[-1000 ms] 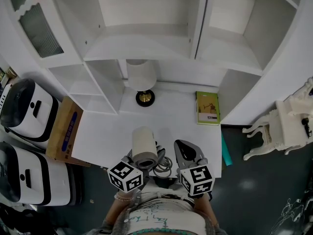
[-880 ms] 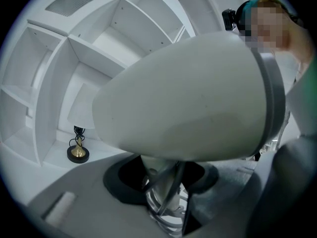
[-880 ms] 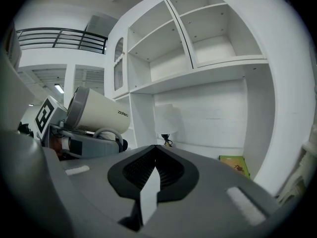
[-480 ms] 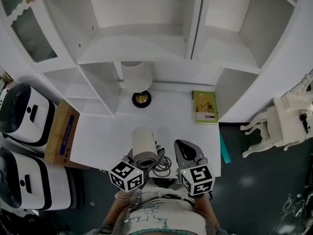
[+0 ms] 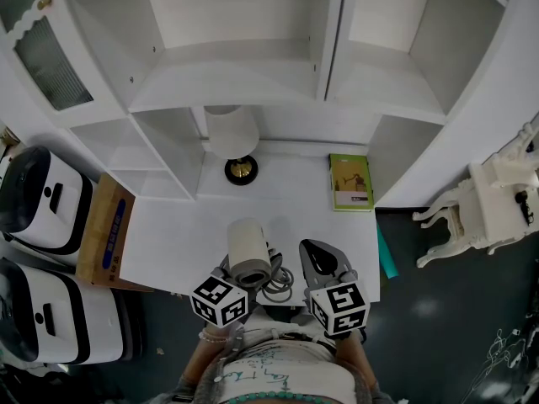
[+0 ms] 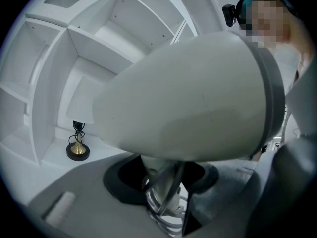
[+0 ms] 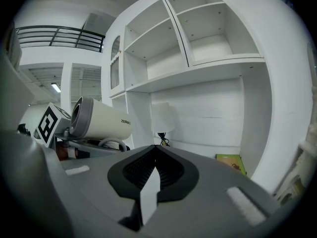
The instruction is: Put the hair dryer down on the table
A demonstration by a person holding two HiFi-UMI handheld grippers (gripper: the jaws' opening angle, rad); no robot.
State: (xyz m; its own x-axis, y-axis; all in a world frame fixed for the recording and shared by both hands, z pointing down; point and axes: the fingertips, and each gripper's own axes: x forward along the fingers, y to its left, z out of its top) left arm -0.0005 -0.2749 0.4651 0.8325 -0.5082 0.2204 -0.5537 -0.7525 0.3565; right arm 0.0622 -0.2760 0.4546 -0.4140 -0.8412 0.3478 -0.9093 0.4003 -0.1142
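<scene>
The beige hair dryer (image 5: 249, 251) is held above the near edge of the white table (image 5: 185, 225), barrel pointing toward the shelves. My left gripper (image 5: 255, 281) is shut on its handle, and the coiled cord (image 5: 280, 286) hangs beside it. In the left gripper view the barrel (image 6: 188, 98) fills the frame, with the handle (image 6: 159, 180) and cord pinched between the jaws of the left gripper (image 6: 161, 182). My right gripper (image 5: 323, 259) is just to the right, shut and empty. From the right gripper (image 7: 154, 153) the hair dryer (image 7: 101, 125) shows at the left.
A table lamp (image 5: 233, 138) stands at the back of the table and a green book (image 5: 351, 182) lies at the back right. White shelves (image 5: 253, 82) rise behind. A cardboard box (image 5: 105, 230) and white appliances (image 5: 42, 192) are at left, a white chair (image 5: 480, 209) at right.
Both grippers and the hair dryer stay where they were. Only the head view has drifted slightly, shifting the shelves and lamp a little.
</scene>
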